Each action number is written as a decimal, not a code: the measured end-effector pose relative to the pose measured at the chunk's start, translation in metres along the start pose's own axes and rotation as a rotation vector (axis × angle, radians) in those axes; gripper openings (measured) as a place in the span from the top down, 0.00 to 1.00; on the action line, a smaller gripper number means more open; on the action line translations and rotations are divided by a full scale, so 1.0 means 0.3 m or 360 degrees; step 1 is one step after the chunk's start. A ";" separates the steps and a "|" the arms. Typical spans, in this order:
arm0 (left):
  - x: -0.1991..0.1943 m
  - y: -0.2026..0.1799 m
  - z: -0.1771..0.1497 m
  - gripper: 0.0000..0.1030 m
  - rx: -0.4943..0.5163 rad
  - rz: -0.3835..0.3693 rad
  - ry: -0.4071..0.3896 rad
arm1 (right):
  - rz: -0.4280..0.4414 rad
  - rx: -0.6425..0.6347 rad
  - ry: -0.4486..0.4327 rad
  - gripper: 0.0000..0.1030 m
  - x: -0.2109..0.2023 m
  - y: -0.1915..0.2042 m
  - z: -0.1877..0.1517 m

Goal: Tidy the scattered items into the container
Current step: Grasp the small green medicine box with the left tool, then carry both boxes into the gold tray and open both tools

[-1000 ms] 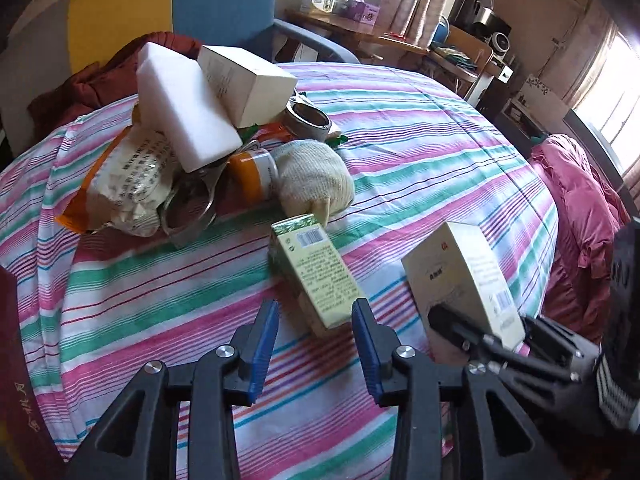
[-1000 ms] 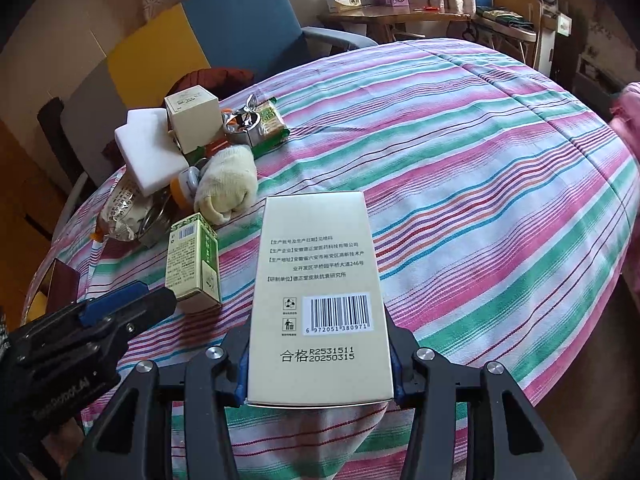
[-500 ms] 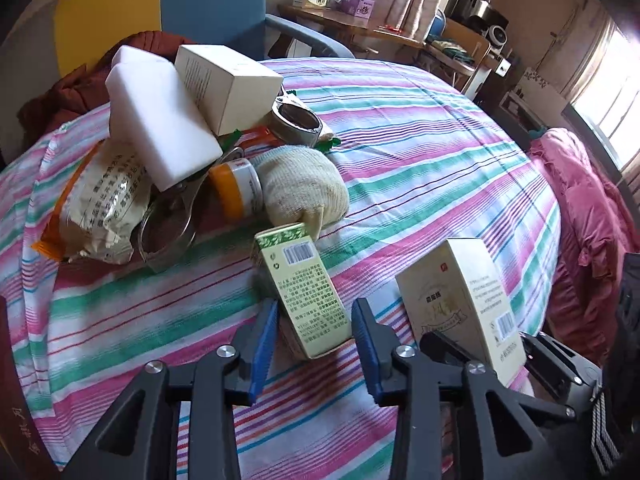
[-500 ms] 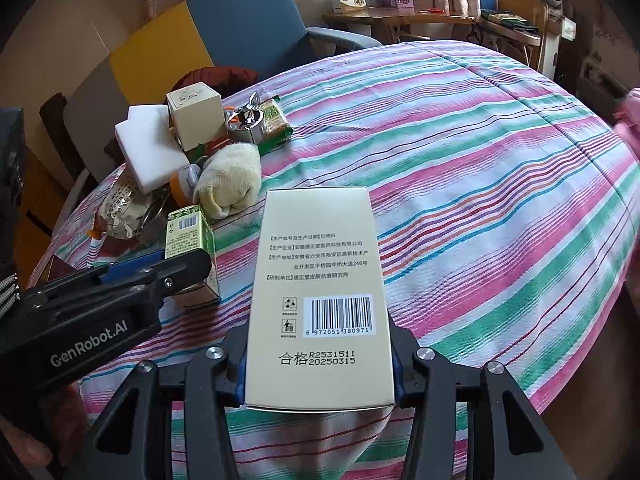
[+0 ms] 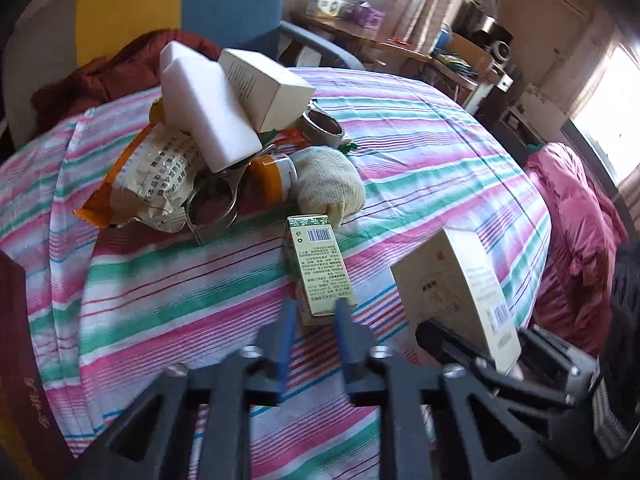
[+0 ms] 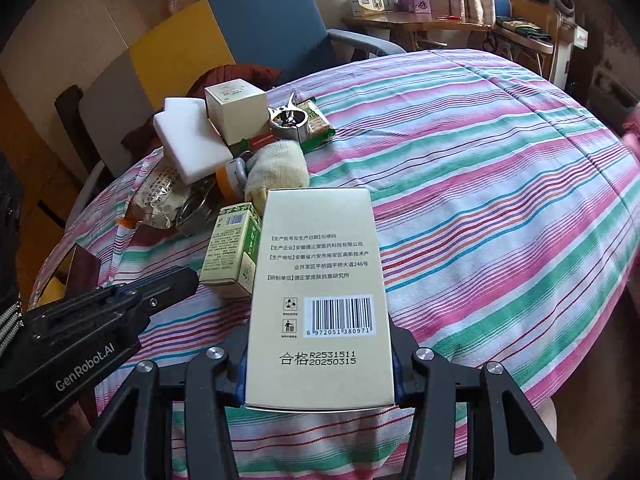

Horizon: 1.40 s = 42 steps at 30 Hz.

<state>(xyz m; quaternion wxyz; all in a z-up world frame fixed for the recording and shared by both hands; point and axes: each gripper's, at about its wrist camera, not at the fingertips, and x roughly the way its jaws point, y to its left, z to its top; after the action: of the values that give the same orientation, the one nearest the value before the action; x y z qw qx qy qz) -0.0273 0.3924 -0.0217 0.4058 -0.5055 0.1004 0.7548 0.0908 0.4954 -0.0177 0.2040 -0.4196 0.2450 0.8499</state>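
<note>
Step in hand: pick-up of the small green-and-cream printed carton [image 5: 318, 264], lying flat on the pink, green and white striped cloth [image 5: 420, 160] over the bench. Left tongs [image 5: 313, 322] point steeply down at its near end; the blue pads [image 5: 285, 332] have just been closing, with the carton's near end between them. From the left wrist view the pads sit just beside the carton's sides; firm contact cannot be confirmed, so I count it as not yet gripped.

Right tongs [image 6: 318, 376] are closed on a tall cream cardboard box with a barcode [image 6: 320, 292], held by its lower end and raised off the cloth, just right of the green carton.

Remaining scatter, far side of the bench: white foam block [image 5: 204, 108], cream cube-shaped box [image 5: 268, 88], cream knitted glove [image 5: 328, 184], orange-capped bottle [image 5: 272, 174], crinkled printed snack bag with orange edge [image 5: 156, 176], shiny metal rings [image 5: 212, 208], all heaped and touching.

Container: not identifiable in either view. A dark red edge [image 5: 16, 320] shows at the near left; cannot tell whether it is the container.

Progress: early, most items are still out.

Next move calls for finishing the squeeze squarely on the carton's long sides, lifting straight up to clear the cloth, then carrying both boxes to the container. Risk: a thin carton gripped at its end may pivot or slip
</note>
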 end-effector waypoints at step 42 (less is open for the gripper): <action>-0.537 0.435 -0.284 0.72 -0.0306 0.0139 -0.0391 | 0.0363 -0.0375 0.0053 0.51 -0.072 0.537 -0.045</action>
<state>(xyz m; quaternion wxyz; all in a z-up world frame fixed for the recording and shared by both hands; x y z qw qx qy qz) -0.0366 0.1774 0.0409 0.3316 -0.4411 -0.0009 0.8339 0.0223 0.3561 0.0321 0.0515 -0.4241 0.1931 0.8833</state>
